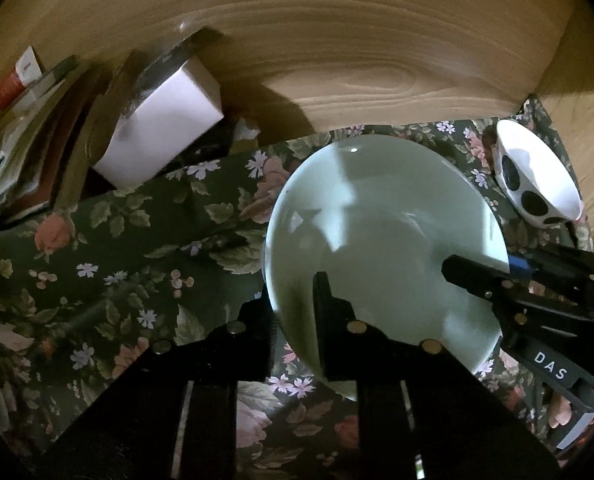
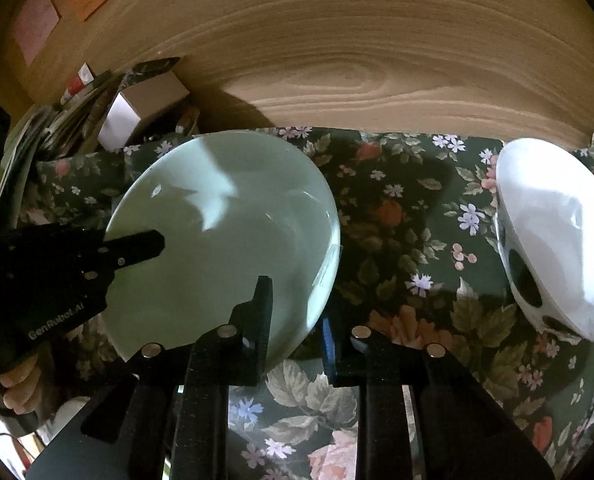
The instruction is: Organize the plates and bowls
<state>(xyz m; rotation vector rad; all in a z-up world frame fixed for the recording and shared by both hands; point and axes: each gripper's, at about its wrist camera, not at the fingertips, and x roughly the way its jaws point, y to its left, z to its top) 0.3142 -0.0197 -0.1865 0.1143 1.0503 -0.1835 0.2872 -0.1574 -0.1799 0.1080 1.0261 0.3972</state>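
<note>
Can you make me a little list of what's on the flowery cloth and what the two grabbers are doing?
plate: pale green, on the flowery cloth
bowl: white with black spots, to the plate's right, apart from it
left gripper: shut on the plate's rim
right gripper: shut on the plate's rim at another spot
behind: wooden wall, box

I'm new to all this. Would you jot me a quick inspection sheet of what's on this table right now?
Surface: floral tablecloth over the table.
Job's things: pale green plate; white bowl with black spots, tilted on its side, apart from the plate.
Clutter: white box and leaning books at the back left.
Grippers: left gripper and right gripper each shut on the plate's rim, on opposite sides.
Cables: nothing seen.
Surroundings: wooden panel behind the table.
</note>
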